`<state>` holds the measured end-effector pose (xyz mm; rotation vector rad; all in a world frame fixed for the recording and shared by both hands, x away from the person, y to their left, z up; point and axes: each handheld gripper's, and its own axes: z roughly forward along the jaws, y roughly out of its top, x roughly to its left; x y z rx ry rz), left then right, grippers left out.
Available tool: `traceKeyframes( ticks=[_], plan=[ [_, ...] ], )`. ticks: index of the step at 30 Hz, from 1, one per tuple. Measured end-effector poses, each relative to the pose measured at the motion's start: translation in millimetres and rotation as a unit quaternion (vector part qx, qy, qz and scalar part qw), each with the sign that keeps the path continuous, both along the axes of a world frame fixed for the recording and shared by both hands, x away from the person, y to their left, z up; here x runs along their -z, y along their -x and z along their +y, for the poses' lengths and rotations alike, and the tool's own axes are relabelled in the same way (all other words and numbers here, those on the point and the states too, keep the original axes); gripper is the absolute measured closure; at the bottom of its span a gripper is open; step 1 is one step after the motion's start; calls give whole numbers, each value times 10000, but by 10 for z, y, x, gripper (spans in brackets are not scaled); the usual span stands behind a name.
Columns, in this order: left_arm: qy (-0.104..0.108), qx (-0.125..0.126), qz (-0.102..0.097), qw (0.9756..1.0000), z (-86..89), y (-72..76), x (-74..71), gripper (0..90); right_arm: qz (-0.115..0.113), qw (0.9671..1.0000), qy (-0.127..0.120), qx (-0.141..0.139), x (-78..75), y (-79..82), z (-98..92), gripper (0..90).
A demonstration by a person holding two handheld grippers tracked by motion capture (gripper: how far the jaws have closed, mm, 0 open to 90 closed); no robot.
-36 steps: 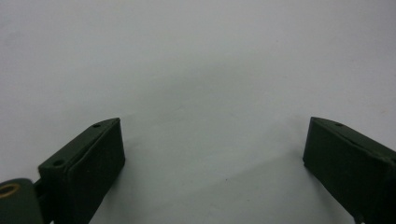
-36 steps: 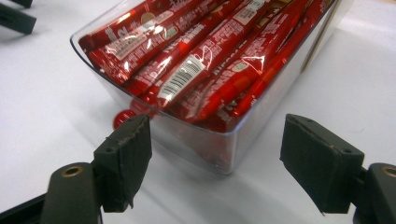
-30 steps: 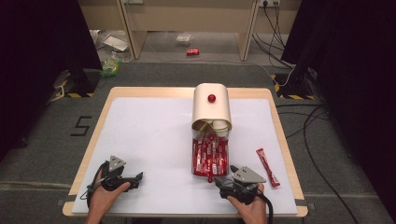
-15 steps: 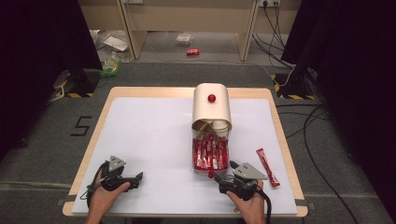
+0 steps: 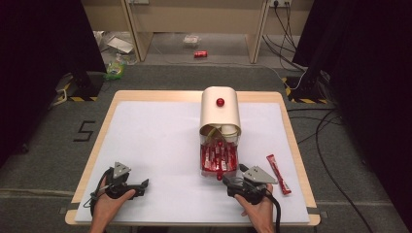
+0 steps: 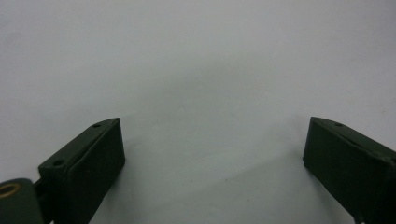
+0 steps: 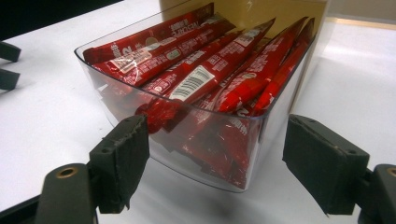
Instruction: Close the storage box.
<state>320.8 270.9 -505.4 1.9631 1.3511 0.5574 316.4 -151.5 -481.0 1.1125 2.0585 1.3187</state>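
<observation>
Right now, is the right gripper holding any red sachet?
No, the right gripper stands open before the clear tray, its jaws apart with no red sachets between them.

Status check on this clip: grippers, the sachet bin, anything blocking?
Right hand-held gripper open, just short of clear bin of red sachets. Left hand-held gripper open over bare white tabletop. One loose sachet lies right of the bin; nothing blocks.

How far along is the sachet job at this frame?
Done: the clear drawer stands pulled out, full of red sachets. In hand: the right gripper, open, faces the drawer front, gripping nothing. Left: one loose sachet lies on the table; the left gripper rests open.
</observation>
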Motion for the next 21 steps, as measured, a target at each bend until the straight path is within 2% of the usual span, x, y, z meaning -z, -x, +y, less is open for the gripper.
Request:
traceKeyframes(
  ticks=[21],
  plan=[
    [0, 1, 0, 10000, 0, 0, 0, 46, -169, 9997, 26, 160, 1, -182, 48, 233]
  ],
)
